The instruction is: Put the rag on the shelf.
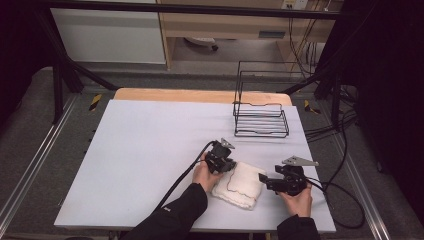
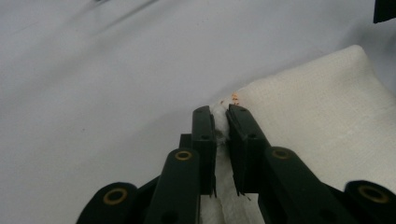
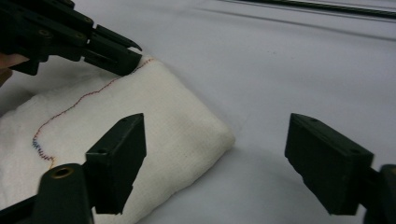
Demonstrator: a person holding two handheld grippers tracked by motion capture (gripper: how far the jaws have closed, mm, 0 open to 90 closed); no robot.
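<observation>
So the folded white towel [image 1: 238,186] is lying near the front right of the white table [image 1: 150,150], and the left gripper [image 2: 220,114] is already clamped on its stitched edge, with cloth pinched between the jaws. The right gripper [image 3: 215,154] has its jaws wide apart with nothing pinched; one jaw hangs over the towel's near corner, the other over bare table.

Looks to me like the step is getting a second grip so the towel can be lifted or opened out. My two cents: slide the right jaws around that corner so one goes under the fold, and grab only the layer you want, not the whole stack. Keep the left pinch steady so the edge doesn't slip out. The wire rack [image 1: 261,120] sits well apart at the back, so it's not in the way.
</observation>
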